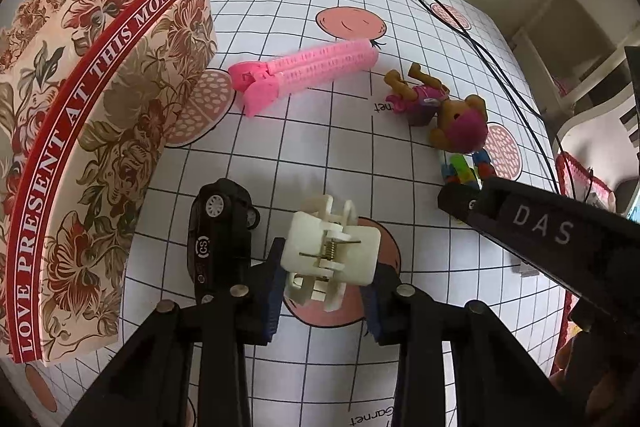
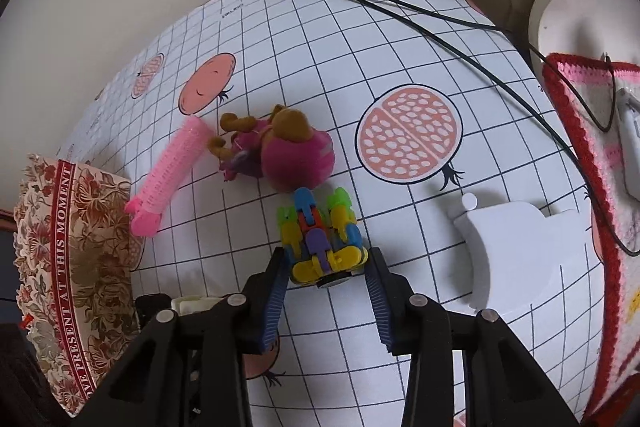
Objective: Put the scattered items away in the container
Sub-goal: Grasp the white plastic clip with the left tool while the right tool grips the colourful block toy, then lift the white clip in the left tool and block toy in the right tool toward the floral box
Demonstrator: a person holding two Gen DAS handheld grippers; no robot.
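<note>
A: Landmark is the floral cardboard gift box with the red band (image 1: 80, 155). Where does the white plastic claw hair clip (image 1: 330, 251) lie?

B: Right of the box, past the black toy car (image 1: 220, 239) that lies beside the box wall. The left gripper (image 1: 326, 291) points steeply down with the clip between its blue ribbed pads (image 1: 272, 303); both pads meet the clip's sides, so I read it as gripped.

A: Clip's long axis?

B: Across the jaws, spring uppermost.

A: Right gripper (image 2: 330, 279)?

B: Farther from the box. Its jaws flank the multicoloured interlocking-block toy (image 2: 320, 239). Contact looks likely; whether it is clamped, cannot tell.

A: Nearer hand for the drop?

B: Left, judging by position. The box stands to its left, so the clip must be lifted over the rim.
</note>
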